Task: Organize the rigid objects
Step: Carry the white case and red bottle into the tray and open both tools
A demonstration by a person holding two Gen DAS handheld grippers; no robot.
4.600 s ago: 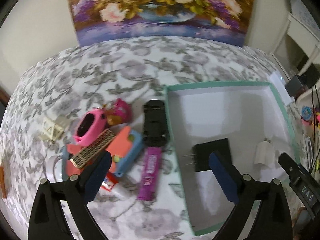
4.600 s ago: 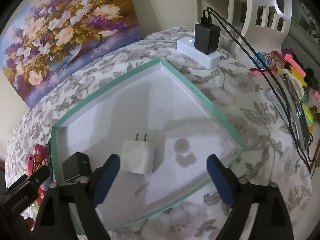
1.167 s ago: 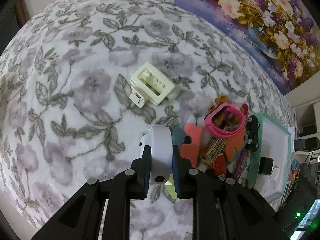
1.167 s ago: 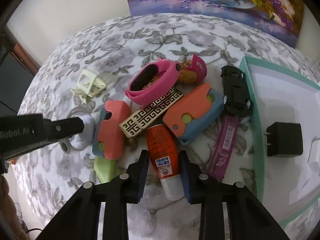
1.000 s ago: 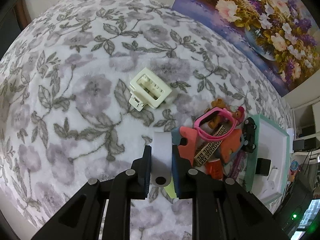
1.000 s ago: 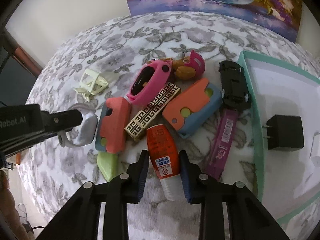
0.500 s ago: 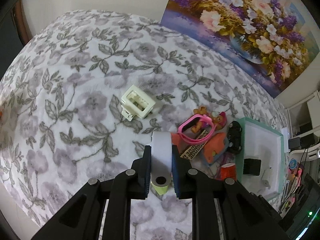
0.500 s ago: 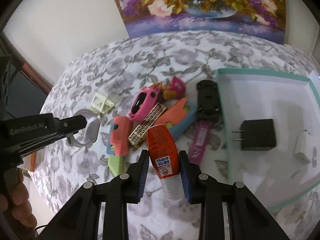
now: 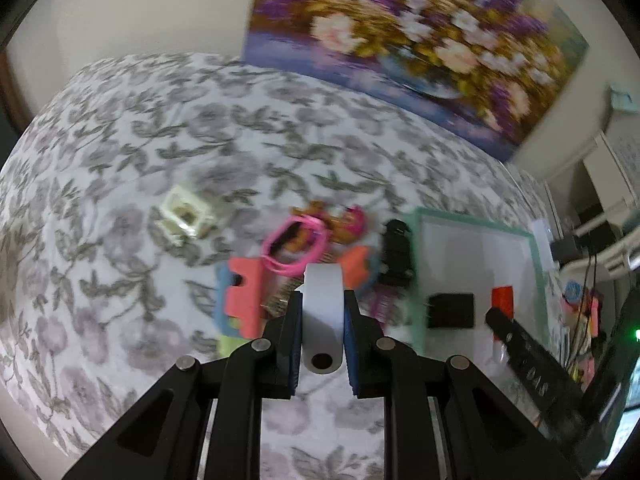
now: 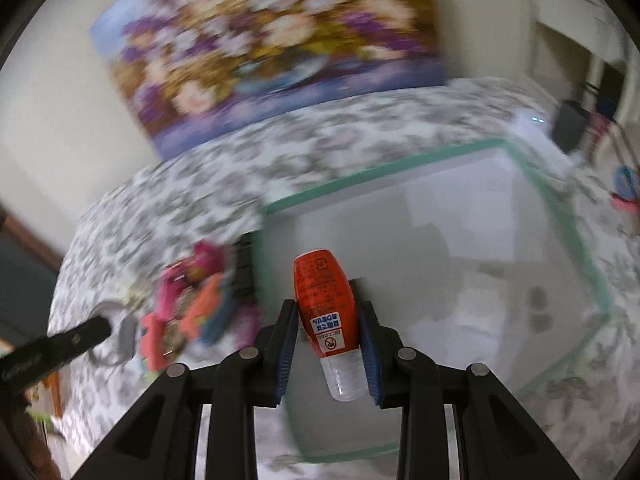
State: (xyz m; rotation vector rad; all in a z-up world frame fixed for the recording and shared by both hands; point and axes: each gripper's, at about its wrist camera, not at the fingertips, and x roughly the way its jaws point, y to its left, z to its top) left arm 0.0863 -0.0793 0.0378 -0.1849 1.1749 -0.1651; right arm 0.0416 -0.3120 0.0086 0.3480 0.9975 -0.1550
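Above the flowered bed [image 9: 120, 152], the right gripper [image 10: 329, 322] held its jaws clamped on the orange bottle [image 10: 325, 296] over the teal-rimmed tray [image 10: 560, 216]'s near-left corner, while the left gripper [image 9: 322, 314] pinched a white band [image 9: 322, 316] above the pile; either smooth piece might slip out.
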